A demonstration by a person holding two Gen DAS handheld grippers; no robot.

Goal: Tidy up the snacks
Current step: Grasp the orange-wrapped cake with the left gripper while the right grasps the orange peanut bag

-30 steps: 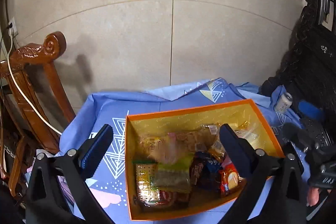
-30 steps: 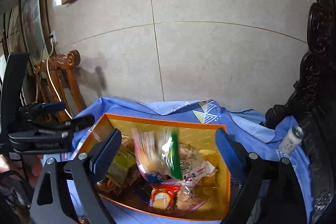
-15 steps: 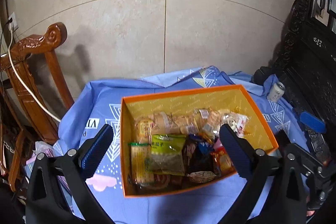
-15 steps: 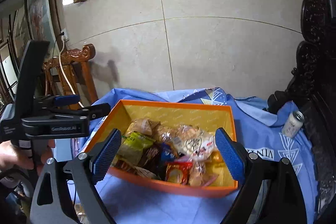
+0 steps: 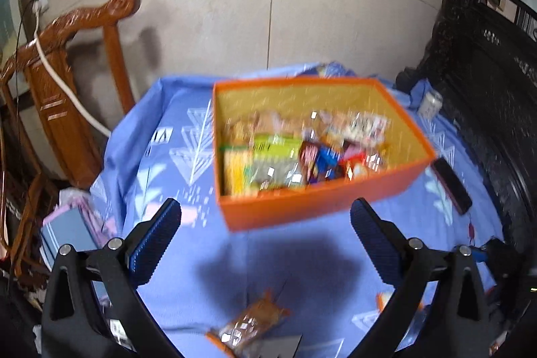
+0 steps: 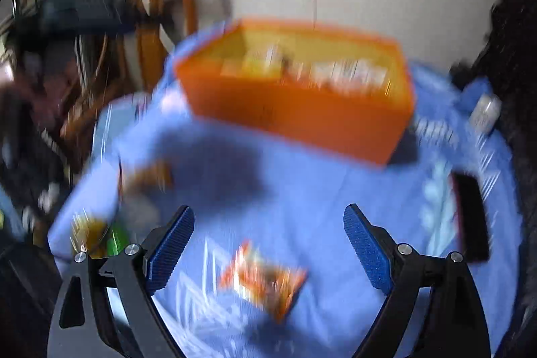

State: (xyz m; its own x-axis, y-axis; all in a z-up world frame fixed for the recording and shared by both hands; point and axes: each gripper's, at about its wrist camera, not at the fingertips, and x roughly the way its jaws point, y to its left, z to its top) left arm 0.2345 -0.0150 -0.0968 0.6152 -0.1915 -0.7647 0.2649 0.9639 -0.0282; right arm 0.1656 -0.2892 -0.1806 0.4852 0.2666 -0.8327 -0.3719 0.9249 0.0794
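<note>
An orange box [image 5: 312, 207] [image 6: 302, 119] with a yellow lining sits on the blue cloth, holding several snack packets [image 5: 295, 153]. A loose orange snack packet [image 5: 251, 324] lies on the cloth in front of it, low between my left gripper's fingers. My left gripper [image 5: 265, 217] is open and empty, pulled back from the box. In the blurred right wrist view, my right gripper [image 6: 268, 223] is open and empty above an orange packet [image 6: 265, 280]. Another brown packet [image 6: 147, 176] lies further left.
A carved wooden chair [image 5: 84, 62] stands left of the table. A dark phone [image 5: 451, 187] [image 6: 470, 217] lies right of the box, and a small can [image 5: 431, 103] [image 6: 485, 113] sits at the far right. Dark carved furniture [image 5: 486, 72] lines the right side.
Both grippers have pulled back and away from the box, so it looks smaller and farther. Loose packets on the cloth near the front have come into view. The right wrist view is now motion-blurred.
</note>
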